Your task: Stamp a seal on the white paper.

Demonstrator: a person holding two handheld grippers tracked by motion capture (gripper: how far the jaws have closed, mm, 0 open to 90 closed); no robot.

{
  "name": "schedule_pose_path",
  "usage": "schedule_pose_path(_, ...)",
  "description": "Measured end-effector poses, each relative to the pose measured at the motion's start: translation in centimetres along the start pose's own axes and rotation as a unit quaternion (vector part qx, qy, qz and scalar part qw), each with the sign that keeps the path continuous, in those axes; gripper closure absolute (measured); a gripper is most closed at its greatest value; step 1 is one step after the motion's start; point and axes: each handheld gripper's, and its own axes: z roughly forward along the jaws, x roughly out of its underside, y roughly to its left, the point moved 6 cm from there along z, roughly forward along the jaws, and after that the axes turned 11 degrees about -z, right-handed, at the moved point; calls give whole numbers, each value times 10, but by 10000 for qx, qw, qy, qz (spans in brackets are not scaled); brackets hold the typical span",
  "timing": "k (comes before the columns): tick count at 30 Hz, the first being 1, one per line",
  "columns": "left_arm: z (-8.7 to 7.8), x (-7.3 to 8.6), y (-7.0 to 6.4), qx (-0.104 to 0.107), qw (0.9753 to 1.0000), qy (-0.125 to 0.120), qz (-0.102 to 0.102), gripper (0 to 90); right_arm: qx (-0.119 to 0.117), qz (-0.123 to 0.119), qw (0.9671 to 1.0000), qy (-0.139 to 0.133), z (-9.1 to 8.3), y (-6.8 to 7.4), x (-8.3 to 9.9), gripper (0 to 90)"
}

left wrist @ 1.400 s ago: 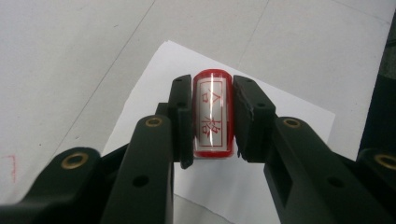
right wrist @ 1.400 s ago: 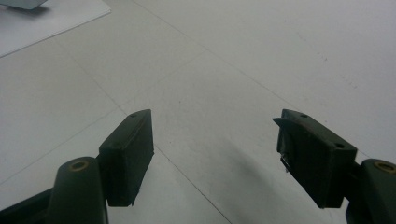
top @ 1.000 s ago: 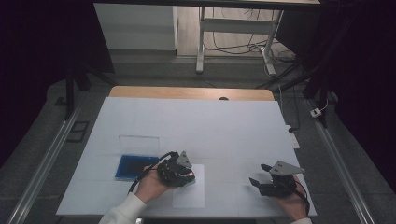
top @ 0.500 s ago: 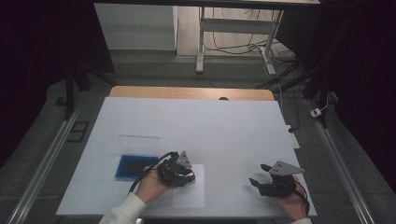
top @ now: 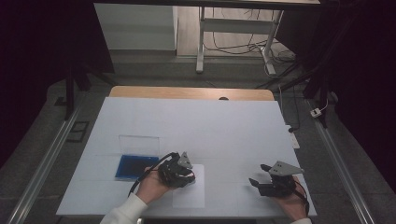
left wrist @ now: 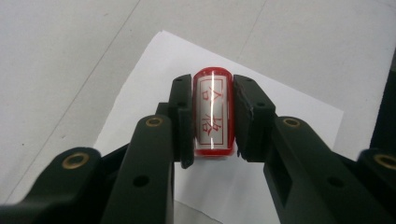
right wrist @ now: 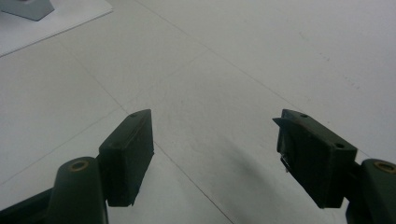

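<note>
My left gripper (left wrist: pixel 212 119) is shut on a red stamp (left wrist: pixel 213 114) with a white label and red characters, held just above a white sheet of paper (left wrist: pixel 275 107). From above, the left gripper (top: pixel 187 175) sits at the front middle of the table over the paper sheet (top: pixel 189 193). A blue ink pad (top: pixel 131 167) in an open clear case lies to its left. My right gripper (top: pixel 258 175) rests at the front right, jaws wide apart. In its own view the right gripper (right wrist: pixel 215 149) holds nothing over the bare white table.
The white table top (top: pixel 201 126) stretches out behind both grippers. The clear lid (top: pixel 138 142) of the ink pad case stands up behind the pad. A corner of the paper sheet (right wrist: pixel 56 21) appears at the top left of the right gripper view.
</note>
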Motion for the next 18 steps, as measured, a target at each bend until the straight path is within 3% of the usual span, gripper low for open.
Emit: schedule_pose_path(18, 2, 2, -1, -83, 9999, -60, 60, 711, -3, -17, 10000, 34, 0, 0, 1, 267)
